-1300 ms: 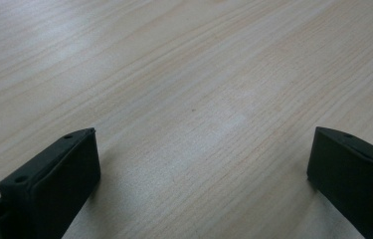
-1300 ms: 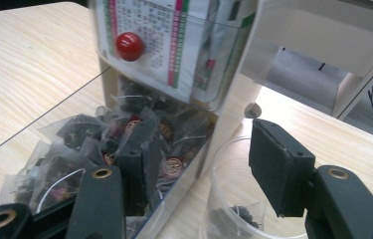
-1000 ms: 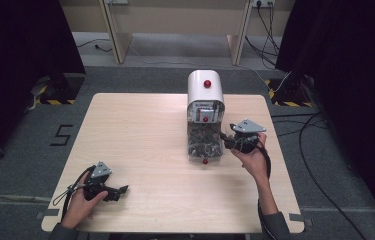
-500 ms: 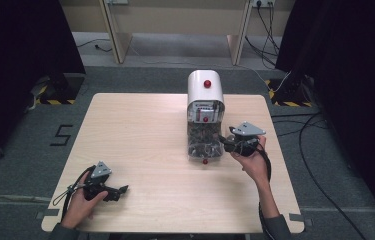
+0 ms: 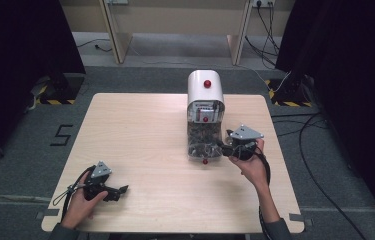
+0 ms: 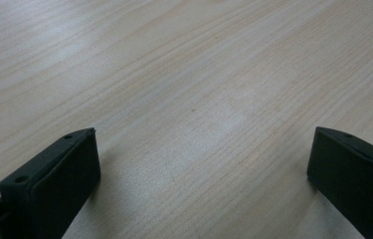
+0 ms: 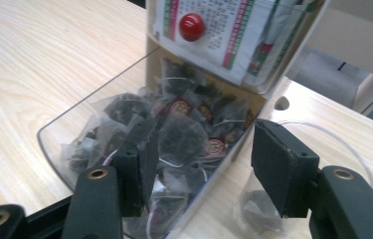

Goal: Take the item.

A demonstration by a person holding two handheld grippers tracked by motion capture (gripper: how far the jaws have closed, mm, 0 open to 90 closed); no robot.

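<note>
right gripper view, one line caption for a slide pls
Open right gripper straddling the wall of a clear drawer full of tea bags.

Light wood-grain desk [image 5: 145,135] on grey carpet [image 5: 20,165]. Black "5" marking [image 5: 61,135] on floor off desk's left edge. Yellow-black hazard tape [image 5: 50,101] beyond far-left corner. Loose cables [image 5: 320,150] off right edge. Dark curtains [image 5: 15,50] on both sides.

Over the last second the right gripper [image 5: 223,146] drifts slightly lower and nearer the person along the side of the clear drawer [image 5: 202,145] of tea bags; its jaws now stand spread, one inside the drawer among the bags [image 7: 184,134] and one outside the clear wall. The right hand [image 5: 251,162] shifts down with it by a small amount.
</note>
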